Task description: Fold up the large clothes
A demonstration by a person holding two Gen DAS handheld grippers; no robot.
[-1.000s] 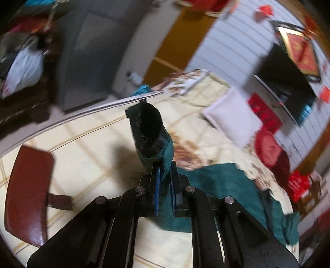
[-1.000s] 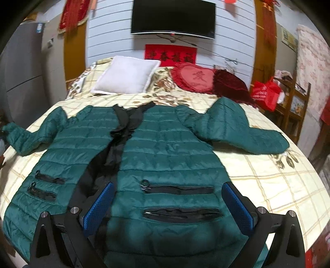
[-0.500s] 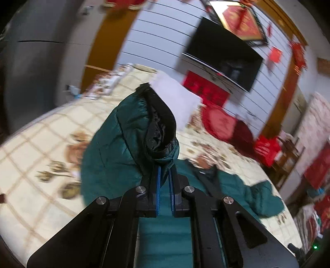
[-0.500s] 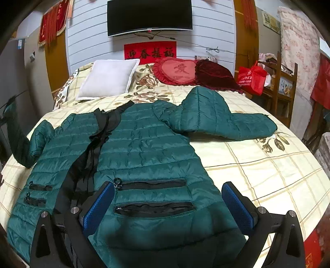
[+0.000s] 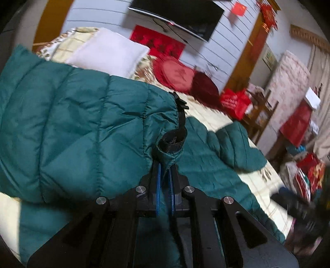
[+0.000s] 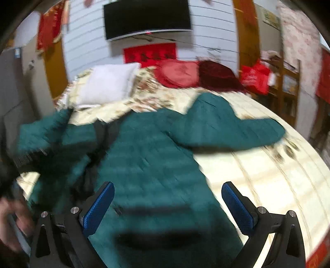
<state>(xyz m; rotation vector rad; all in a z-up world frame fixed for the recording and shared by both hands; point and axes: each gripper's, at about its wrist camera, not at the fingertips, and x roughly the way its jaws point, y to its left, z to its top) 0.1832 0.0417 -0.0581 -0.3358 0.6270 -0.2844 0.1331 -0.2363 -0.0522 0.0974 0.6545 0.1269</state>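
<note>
A dark green quilted puffer jacket (image 6: 152,156) lies face up on the bed (image 6: 268,175), with black zip edges and pocket slits. My left gripper (image 5: 165,165) is shut on the cuff of the jacket's left sleeve (image 5: 82,127) and holds it lifted over the jacket body. The other sleeve (image 5: 237,142) lies spread out to the right; it also shows in the right wrist view (image 6: 231,127). My right gripper (image 6: 168,198) is open and empty, hovering over the jacket's lower hem. The right wrist view is blurred.
A white pillow (image 6: 107,84), a red round cushion (image 6: 177,72) and a dark red cushion (image 6: 218,76) lie at the head of the bed. A television (image 6: 146,18) hangs on the wall. Red bags and wooden shelves (image 6: 286,80) stand to the right of the bed.
My left gripper has swung the held sleeve from the bed's left side up and over toward the jacket body. My right gripper has stayed open and shifted slightly over the hem.
</note>
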